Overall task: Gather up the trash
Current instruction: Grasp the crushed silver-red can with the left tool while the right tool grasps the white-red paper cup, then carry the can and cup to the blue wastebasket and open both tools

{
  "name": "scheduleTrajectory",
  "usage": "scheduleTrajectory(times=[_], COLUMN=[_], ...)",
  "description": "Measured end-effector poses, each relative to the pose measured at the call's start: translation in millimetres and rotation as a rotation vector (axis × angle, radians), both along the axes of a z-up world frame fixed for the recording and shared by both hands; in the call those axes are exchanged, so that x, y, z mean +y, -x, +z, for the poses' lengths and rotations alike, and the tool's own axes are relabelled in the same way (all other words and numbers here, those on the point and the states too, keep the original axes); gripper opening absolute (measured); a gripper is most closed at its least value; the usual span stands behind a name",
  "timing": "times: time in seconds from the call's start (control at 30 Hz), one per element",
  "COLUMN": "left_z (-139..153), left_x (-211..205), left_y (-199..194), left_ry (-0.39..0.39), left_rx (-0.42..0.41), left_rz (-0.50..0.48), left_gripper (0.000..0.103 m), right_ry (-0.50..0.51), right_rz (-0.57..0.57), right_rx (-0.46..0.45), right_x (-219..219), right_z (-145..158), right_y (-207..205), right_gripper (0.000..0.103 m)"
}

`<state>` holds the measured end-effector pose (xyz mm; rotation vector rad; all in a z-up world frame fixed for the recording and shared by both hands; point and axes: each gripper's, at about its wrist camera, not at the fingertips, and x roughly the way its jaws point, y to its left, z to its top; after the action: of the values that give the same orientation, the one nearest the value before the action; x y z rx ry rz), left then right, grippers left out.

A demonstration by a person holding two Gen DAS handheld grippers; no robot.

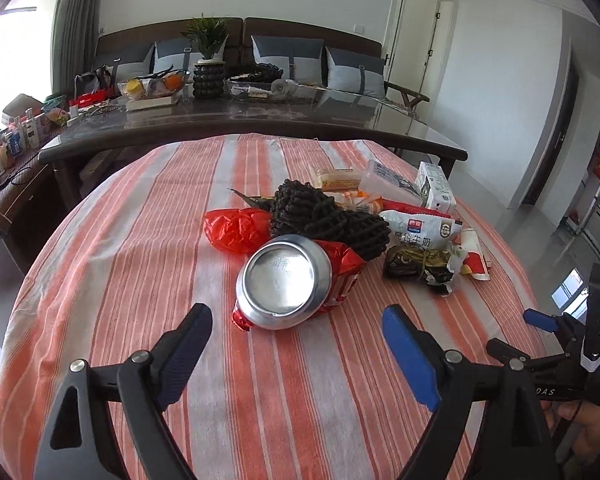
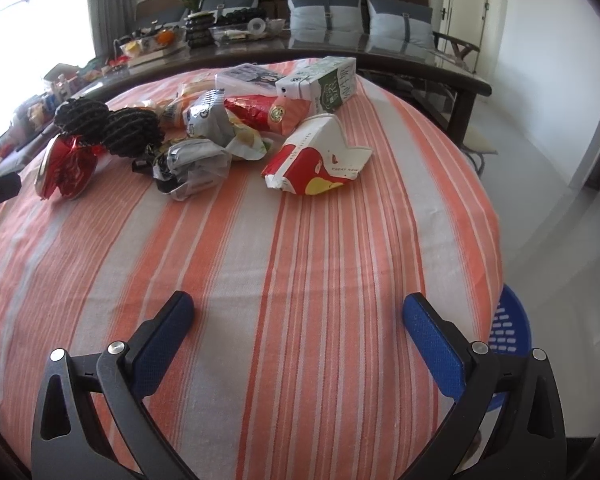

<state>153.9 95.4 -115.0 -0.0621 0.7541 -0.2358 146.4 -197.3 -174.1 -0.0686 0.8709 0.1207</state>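
Observation:
A crushed red can lies on the striped tablecloth with its silver bottom toward me. My left gripper is open, its fingertips just short of the can on either side and not touching it. Behind the can are a red plastic bag, black foam netting, a white milk packet and a dark wrapper. My right gripper hangs open and holds nothing over bare cloth, well short of a torn red-and-white paper carton and a green-and-white milk carton.
A blue slotted basket sits below the round table's right edge. Behind the table stands a dark glass-topped table with a potted plant and a fruit bowl, then a sofa with cushions.

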Motion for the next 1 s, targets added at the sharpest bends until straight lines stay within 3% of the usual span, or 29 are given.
scheduleTrajectory(times=[0.13,0.2,0.3,0.4,0.5,0.7,0.77,0.9,1.0], left_z=[-12,-21,-33,-35,-32,-24,-21,-19,-20], left_x=[3,9,15,18,22,4,-8,-31,-41], left_y=[-28,-43,-58,-60,-56,-25,-10,9,15], left_ry=[-0.084,-0.085,-0.014,0.069,0.120,0.092,0.078,0.051,0.055], left_rx=[0.034,0.066,0.115,0.084,0.063,0.055,0.050,0.052,0.063], left_rz=[-0.101,-0.127,-0.212,-0.282,-0.278,-0.239,-0.211,-0.146,-0.110], left_gripper=[0.089,0.089,0.089,0.088,0.068,0.068,0.068,0.068,0.068], right_ry=[0.000,0.000,0.000,-0.004,-0.027,-0.125,-0.155,-0.194,-0.151], right_rz=[-0.002,-0.002,0.000,0.007,0.013,-0.054,-0.057,-0.047,-0.041], right_rx=[0.001,0.001,0.001,0.008,0.023,0.030,0.029,0.057,0.077], right_x=[0,0,0,-1,-8,-40,-43,-33,-19], right_z=[0,0,0,0,3,17,24,30,26], right_y=[0,1,1,0,0,-18,-32,-69,-88], right_gripper=[0.103,0.103,0.103,0.103,0.103,0.102,0.090,0.080,0.076])
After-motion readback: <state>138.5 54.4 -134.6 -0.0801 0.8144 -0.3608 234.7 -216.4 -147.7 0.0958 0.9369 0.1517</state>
